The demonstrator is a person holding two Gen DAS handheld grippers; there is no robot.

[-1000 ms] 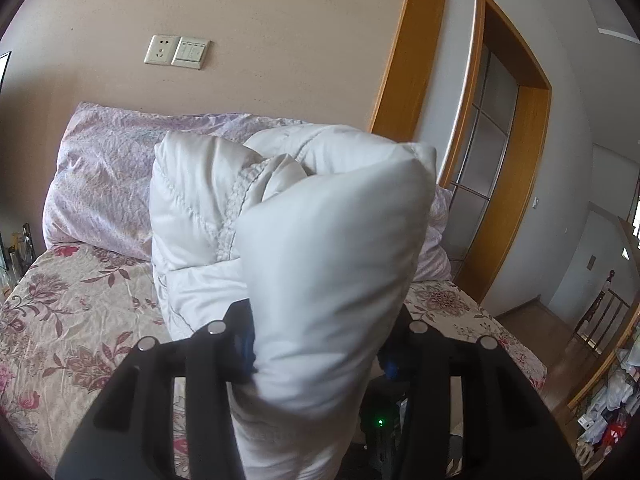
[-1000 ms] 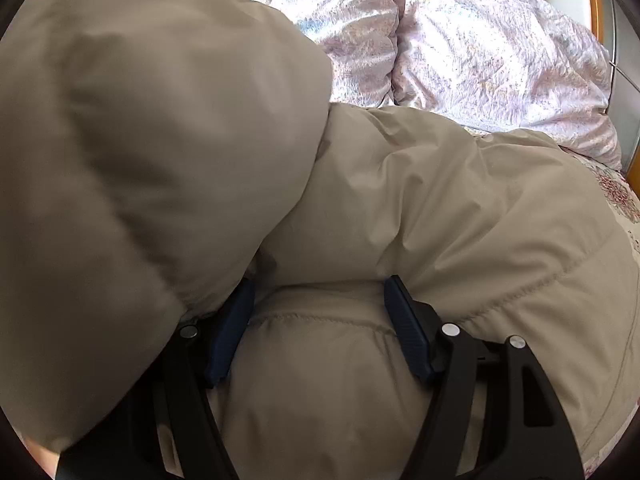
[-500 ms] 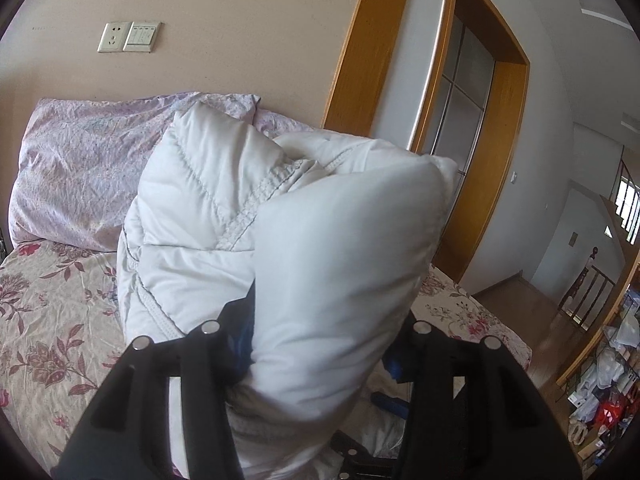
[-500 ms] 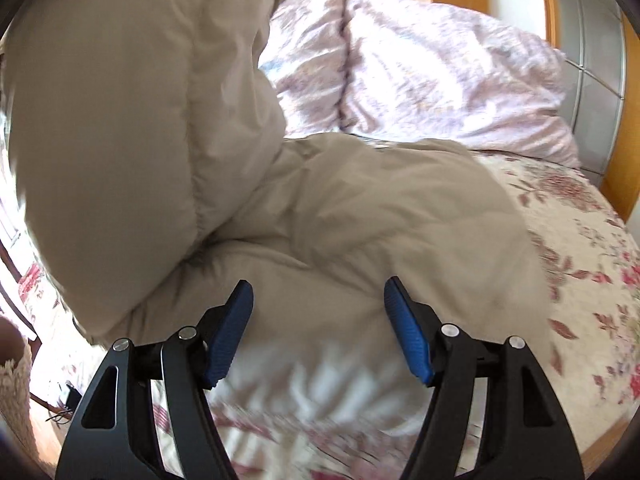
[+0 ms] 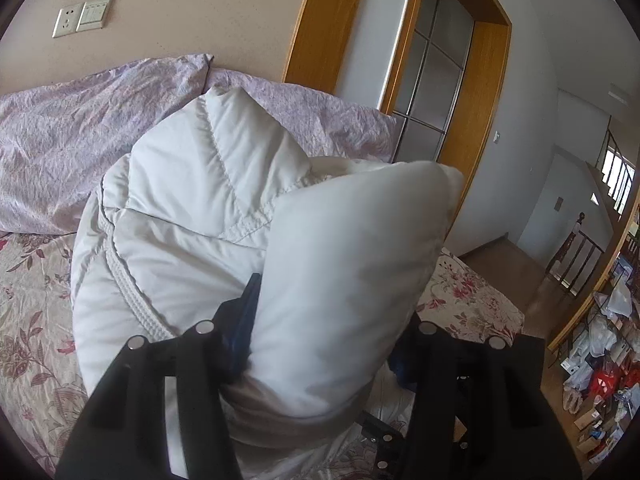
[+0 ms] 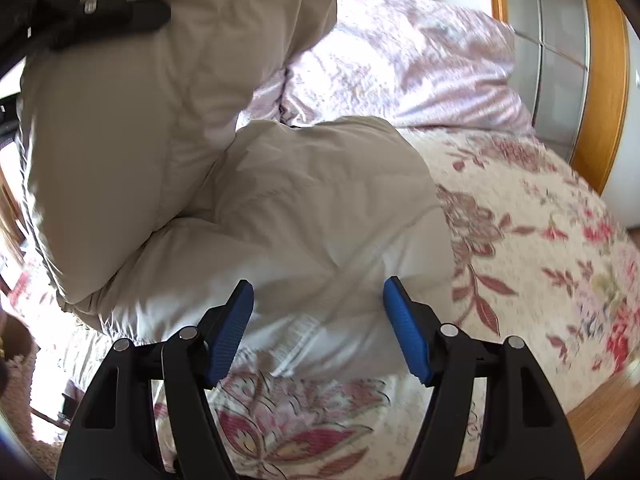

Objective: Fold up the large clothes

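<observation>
A puffy white down jacket (image 5: 192,216) lies in a heap on the flowered bed. My left gripper (image 5: 328,320) is shut on a thick padded fold of it (image 5: 352,264) and holds that fold up above the heap. In the right wrist view the same jacket (image 6: 304,208) looks beige, with the lifted part at upper left and the left gripper's black arm (image 6: 104,12) on it. My right gripper (image 6: 318,320) is open and empty, just short of the jacket's near edge.
The bed has a flowered cover (image 6: 540,248) and lilac pillows (image 5: 80,136) (image 6: 420,64) at its head against the wall. A wooden door frame (image 5: 476,120) stands to the right, with floor and clutter (image 5: 600,380) beyond.
My right gripper has let go of the jacket and pulled back toward the bed's foot, now open. My left gripper has kept its fold and swung a little right.
</observation>
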